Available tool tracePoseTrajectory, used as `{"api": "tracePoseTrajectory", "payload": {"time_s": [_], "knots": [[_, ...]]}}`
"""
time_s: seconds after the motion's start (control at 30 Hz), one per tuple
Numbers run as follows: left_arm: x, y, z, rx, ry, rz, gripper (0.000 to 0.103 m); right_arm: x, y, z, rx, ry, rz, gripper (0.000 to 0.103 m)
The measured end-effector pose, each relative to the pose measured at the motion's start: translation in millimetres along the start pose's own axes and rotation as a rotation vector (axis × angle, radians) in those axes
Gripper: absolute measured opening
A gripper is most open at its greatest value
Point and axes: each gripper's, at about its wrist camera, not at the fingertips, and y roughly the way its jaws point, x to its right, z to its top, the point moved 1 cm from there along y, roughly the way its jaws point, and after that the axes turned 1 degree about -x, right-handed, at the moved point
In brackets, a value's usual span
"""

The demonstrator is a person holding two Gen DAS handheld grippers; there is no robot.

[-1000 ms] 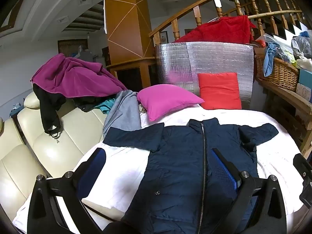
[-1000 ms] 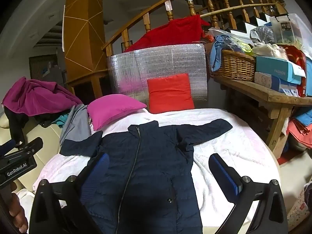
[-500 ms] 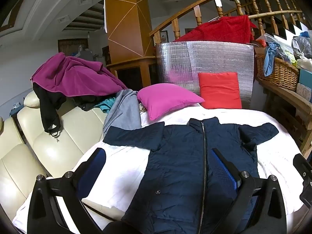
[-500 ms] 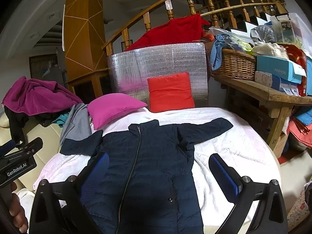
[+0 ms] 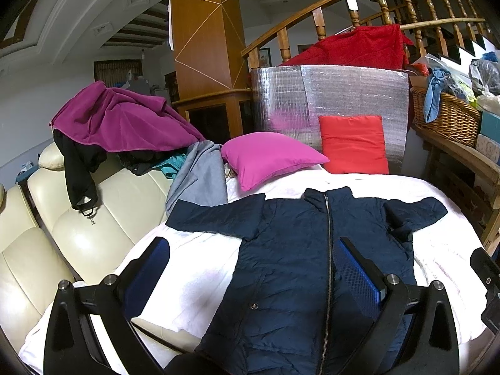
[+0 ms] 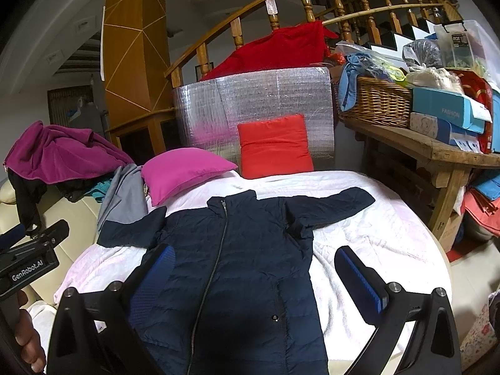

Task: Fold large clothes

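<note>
A dark navy zip-up jacket (image 5: 297,256) (image 6: 237,256) lies flat and face up on a white sheet (image 5: 200,259) (image 6: 368,234), zipped, both sleeves spread sideways. My left gripper (image 5: 253,268) hovers open above the jacket's lower left side, its right pad over the body, its left pad over the sheet. My right gripper (image 6: 256,272) is open too, above the jacket's lower right half, with its right pad over bare sheet. Neither holds anything. The hem is hidden below both views.
A magenta pillow (image 5: 268,159) and a red cushion (image 5: 353,143) sit behind the collar against a silver foil panel (image 6: 265,100). Left is a cream sofa (image 5: 72,237) with heaped clothes (image 5: 118,122). Right is a wooden bench (image 6: 422,150) with a wicker basket (image 6: 375,103) and boxes.
Both grippers have drifted very slightly; the jacket has not moved and both stay open.
</note>
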Motion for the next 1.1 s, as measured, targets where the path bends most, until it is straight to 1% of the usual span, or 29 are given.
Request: {"api": "tracePoseTrajectory", "payload": {"time_s": [0.1,0.37,0.57,0.6,0.77,0.9,1.0,1.1], "knots": [[1,1,0,-0.003,0.001,0.002,0.103,0,0,1,-0.028,-0.007,-0.008,0.103],[1,4,-2,-0.011,0.0,0.002,0.103,3,-1,0,0.053,0.018,0.021,0.103],[1,5,-2,-0.013,-0.001,0.004,0.103,0,1,-2,0.06,0.015,0.023,0.103],[1,6,-3,-0.015,-0.001,0.005,0.103,0,1,-3,0.055,-0.003,0.014,0.103],[1,12,-5,-0.023,0.002,0.01,0.103,1,7,-3,0.042,-0.003,0.021,0.103],[2,21,-6,-0.033,0.011,0.019,0.103,9,21,-1,0.027,0.024,0.06,0.103],[3,34,-6,-0.053,0.016,0.026,0.103,19,32,1,-0.001,0.093,0.112,0.103],[4,48,-7,-0.071,0.017,0.034,0.103,34,44,10,0.013,0.157,0.122,0.103]]}}
